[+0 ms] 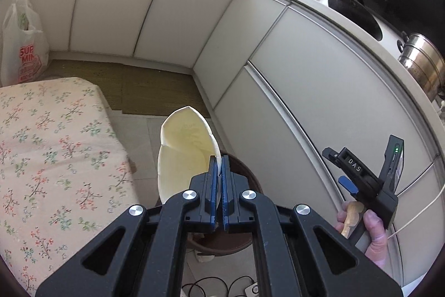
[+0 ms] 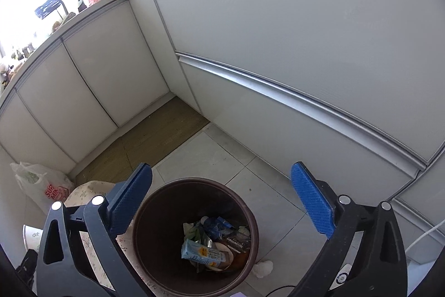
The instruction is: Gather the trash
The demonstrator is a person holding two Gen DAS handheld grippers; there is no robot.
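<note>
Cream-coloured and cracked, the broken disposable plate (image 1: 185, 149) stands on edge, pinched by its lower rim between the shut pads of the left hand-held gripper (image 1: 221, 180), its long axis running up and away from the fingers. Just below and beyond those fingers lies the brown trash bin (image 2: 194, 235), partly hidden by the plate in the left wrist view, so I judge the drop is short and downward. Over the bin's mouth the right hand-held gripper (image 2: 222, 202) hangs with jaws spread wide and nothing between them, a crumpled white tissue (image 2: 262, 269) lying on the floor beside the bin.
</note>
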